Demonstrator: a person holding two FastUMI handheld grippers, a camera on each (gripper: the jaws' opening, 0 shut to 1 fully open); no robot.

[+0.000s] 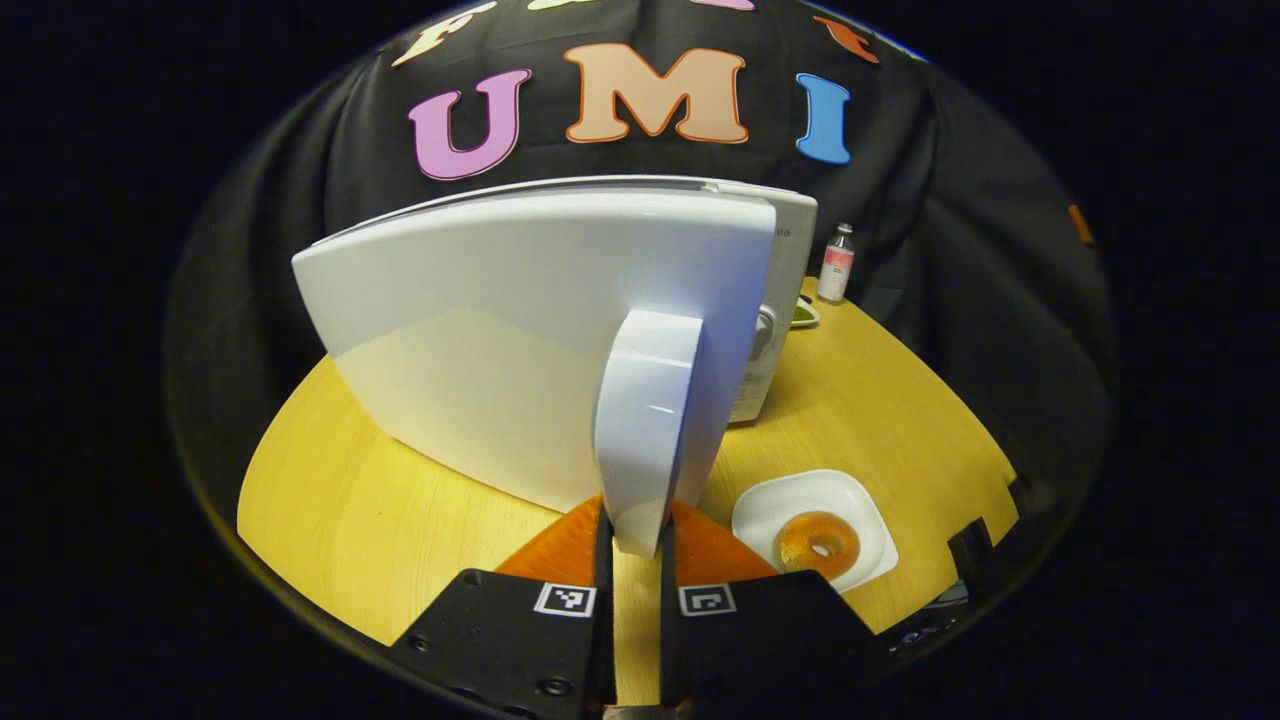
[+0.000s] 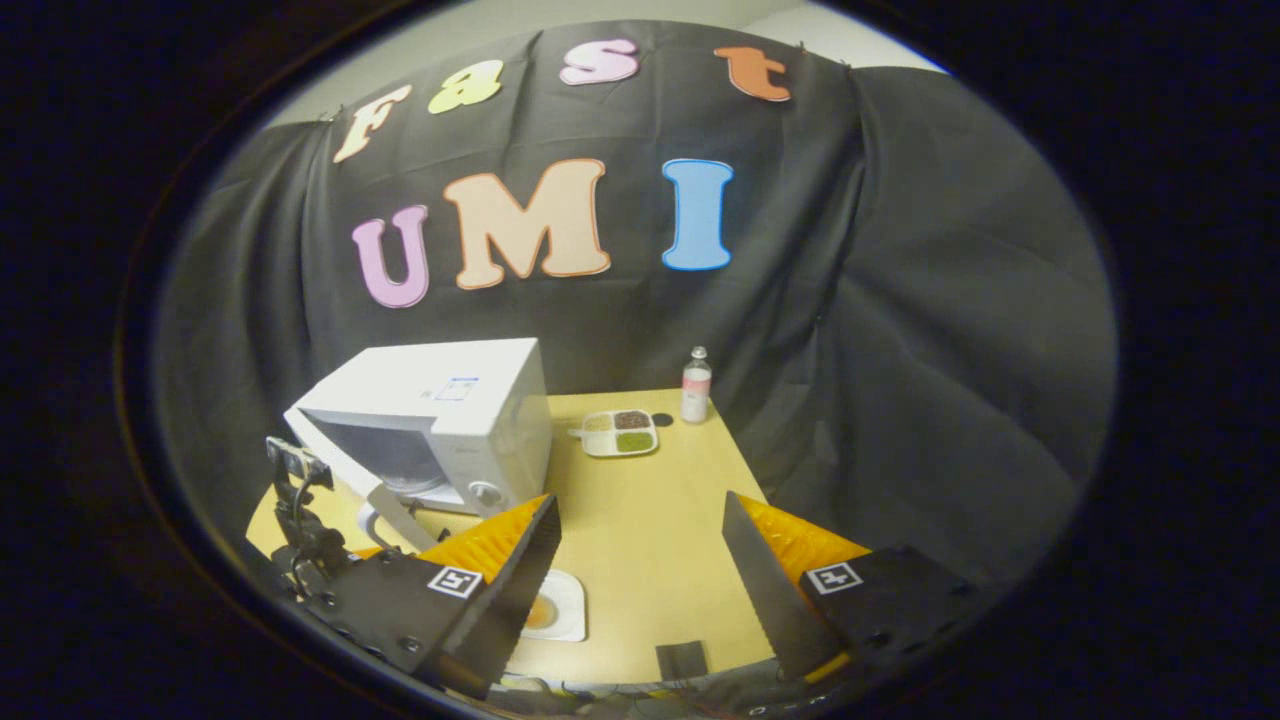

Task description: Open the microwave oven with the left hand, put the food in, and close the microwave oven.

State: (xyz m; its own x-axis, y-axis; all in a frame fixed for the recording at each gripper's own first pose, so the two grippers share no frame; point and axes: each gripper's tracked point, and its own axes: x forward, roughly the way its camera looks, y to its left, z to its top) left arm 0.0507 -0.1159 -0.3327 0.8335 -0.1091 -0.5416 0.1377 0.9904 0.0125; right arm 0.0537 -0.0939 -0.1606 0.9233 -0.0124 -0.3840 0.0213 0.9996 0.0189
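Note:
The white microwave (image 1: 790,260) stands on the yellow table with its door (image 1: 480,330) swung partly open. My left gripper (image 1: 637,540) is shut on the door handle (image 1: 650,420), which stands upright between both fingers. The food, a glazed doughnut (image 1: 818,543) on a small white plate (image 1: 858,500), lies on the table to the right of the handle. In the right gripper view, the microwave (image 2: 450,400) sits at the left with its door (image 2: 345,465) ajar. My right gripper (image 2: 640,575) hangs open and holds nothing, above the plate (image 2: 572,610) with the doughnut (image 2: 540,612).
A small bottle (image 2: 696,385) and a divided tray (image 2: 620,432) with several foods stand at the table's back edge, right of the microwave. A small dark object (image 2: 682,660) lies at the table's near edge. Black cloth walls surround the table (image 2: 650,520).

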